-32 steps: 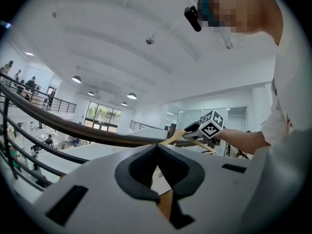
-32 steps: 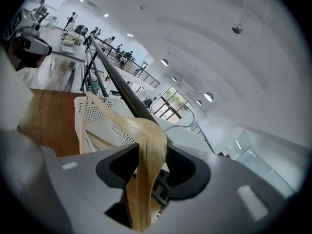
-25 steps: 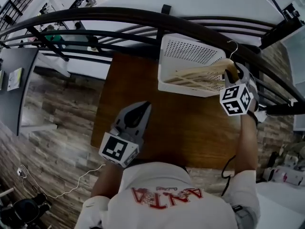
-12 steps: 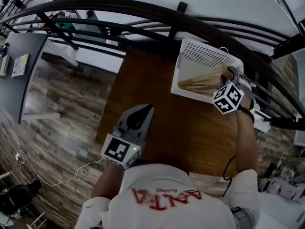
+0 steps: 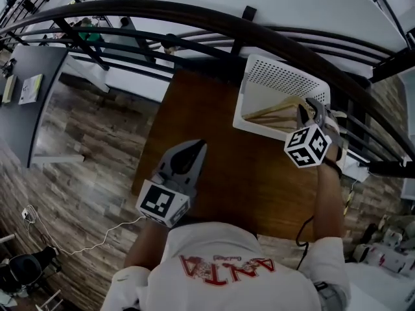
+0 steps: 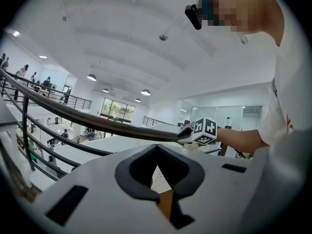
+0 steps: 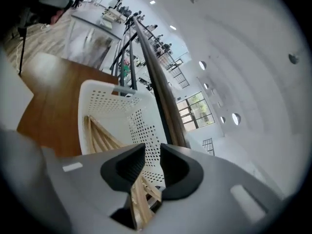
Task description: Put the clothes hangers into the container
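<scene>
Room: plank floor, dark railing behind container
Surface: brown wood
Container: one, white
Hangers: wooden bundle inside container, count unclear
Right gripper: over container, jaws just closing, gripping hangers
Left gripper: closed, empty, well apart

Overhead and along jaws — container shared

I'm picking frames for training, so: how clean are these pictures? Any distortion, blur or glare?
Head view: wide-angle bend bows the railing; light even, no glare. Left gripper view: black corners, ceiling lamps bright but small. Right gripper view: strong bend too, hangers clear in the basket.
</scene>
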`<state>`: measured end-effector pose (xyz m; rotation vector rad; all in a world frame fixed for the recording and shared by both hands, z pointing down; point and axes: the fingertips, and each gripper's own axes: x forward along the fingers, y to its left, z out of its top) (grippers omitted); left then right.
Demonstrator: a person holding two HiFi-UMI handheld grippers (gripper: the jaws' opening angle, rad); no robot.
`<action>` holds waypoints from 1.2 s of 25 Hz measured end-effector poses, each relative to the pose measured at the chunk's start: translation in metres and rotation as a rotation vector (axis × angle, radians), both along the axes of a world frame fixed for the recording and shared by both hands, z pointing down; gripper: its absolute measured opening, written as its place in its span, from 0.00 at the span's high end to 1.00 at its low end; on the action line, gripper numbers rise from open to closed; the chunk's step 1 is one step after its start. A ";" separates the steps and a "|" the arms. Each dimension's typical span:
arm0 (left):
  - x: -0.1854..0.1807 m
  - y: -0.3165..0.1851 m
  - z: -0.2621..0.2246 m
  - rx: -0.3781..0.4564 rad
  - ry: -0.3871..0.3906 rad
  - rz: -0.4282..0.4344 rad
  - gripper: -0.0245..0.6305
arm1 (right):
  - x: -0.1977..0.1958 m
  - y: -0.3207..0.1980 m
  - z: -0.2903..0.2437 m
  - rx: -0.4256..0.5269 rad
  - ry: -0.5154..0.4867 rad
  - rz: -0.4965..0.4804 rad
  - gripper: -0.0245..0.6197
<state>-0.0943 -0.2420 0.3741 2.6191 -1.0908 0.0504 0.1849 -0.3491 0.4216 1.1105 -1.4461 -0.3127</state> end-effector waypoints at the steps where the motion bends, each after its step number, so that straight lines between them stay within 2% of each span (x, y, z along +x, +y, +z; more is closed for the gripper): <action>1: 0.001 0.000 -0.003 0.007 -0.001 0.003 0.95 | -0.006 0.006 -0.011 0.034 -0.047 0.003 0.84; 5: 0.008 0.002 -0.017 0.044 -0.003 0.018 0.95 | -0.021 0.032 -0.054 0.163 -0.270 0.040 0.94; 9: 0.013 0.003 -0.032 0.090 -0.020 0.018 0.95 | -0.019 0.064 -0.080 0.260 -0.510 0.091 0.96; 12: 0.014 0.002 -0.049 0.128 -0.033 0.018 0.95 | -0.012 0.089 -0.086 0.311 -0.652 0.132 0.96; 16: 0.019 0.007 -0.068 0.177 -0.036 0.036 0.95 | -0.014 0.123 -0.085 0.347 -0.765 0.146 0.96; 21: 0.032 0.021 -0.083 0.196 -0.025 0.060 0.95 | -0.027 0.161 -0.097 0.384 -0.922 0.128 0.96; 26: 0.038 0.034 -0.094 0.230 -0.020 0.083 0.95 | -0.023 0.183 -0.117 0.453 -1.054 0.146 0.96; 30: 0.039 0.041 -0.102 0.239 -0.020 0.084 0.95 | -0.022 0.190 -0.126 0.458 -1.128 0.151 0.96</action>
